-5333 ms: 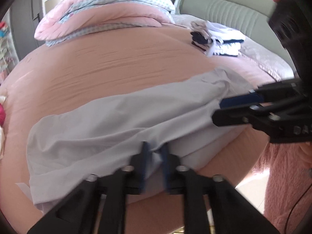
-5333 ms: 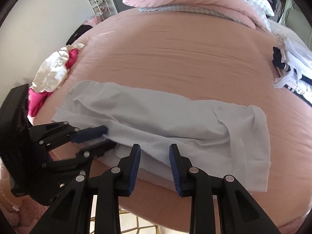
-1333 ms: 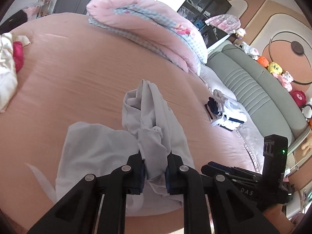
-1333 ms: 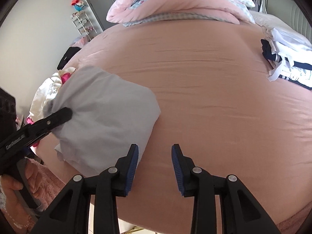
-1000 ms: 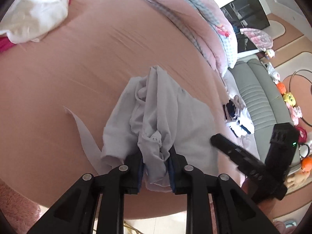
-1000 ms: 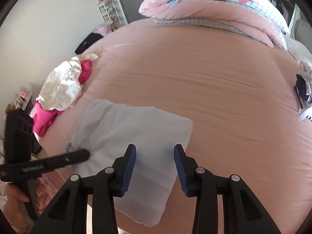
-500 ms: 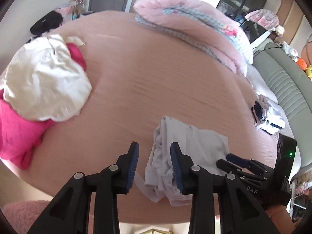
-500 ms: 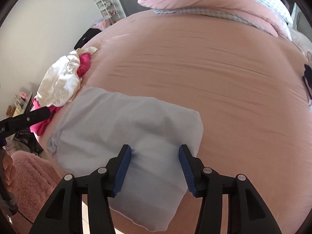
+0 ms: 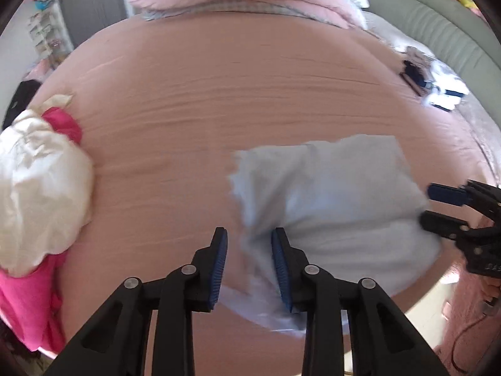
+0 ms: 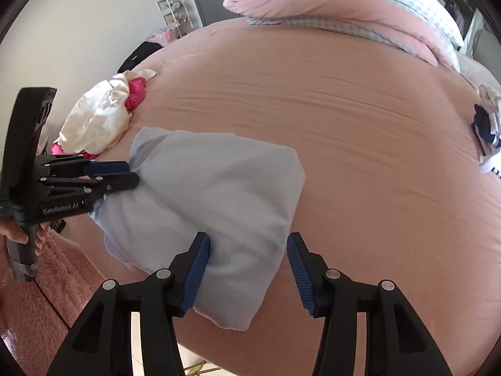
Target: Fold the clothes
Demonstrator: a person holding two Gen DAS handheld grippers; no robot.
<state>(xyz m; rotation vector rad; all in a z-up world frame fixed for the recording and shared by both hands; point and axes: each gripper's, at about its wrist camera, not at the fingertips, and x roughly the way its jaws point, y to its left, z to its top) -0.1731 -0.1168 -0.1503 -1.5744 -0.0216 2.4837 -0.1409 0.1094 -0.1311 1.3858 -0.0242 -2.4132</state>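
A light blue garment (image 9: 332,194) lies folded into a puffy rectangle on the pink bed (image 9: 203,87), near its front edge. My left gripper (image 9: 249,264) is open, and the garment's ragged left edge lies between and just beyond its fingertips. In the right wrist view the same garment (image 10: 219,194) lies straight ahead. My right gripper (image 10: 249,269) stands wide open astride its near right corner, gripping nothing. The left gripper (image 10: 131,174) touches the garment's left end there. The right gripper (image 9: 427,206) shows at the garment's right side.
A heap of white and bright pink clothes (image 9: 40,194) lies at the bed's left edge. A small stack of folded clothes (image 9: 435,91) sits far right. A rolled pink quilt (image 10: 344,3) lies at the back. A pink fluffy rug (image 10: 40,297) is below the bed edge.
The left gripper let go of the bunched garment, which now lies folded on the bed. Both grippers have settled at its two ends, and the right jaws have opened wider.
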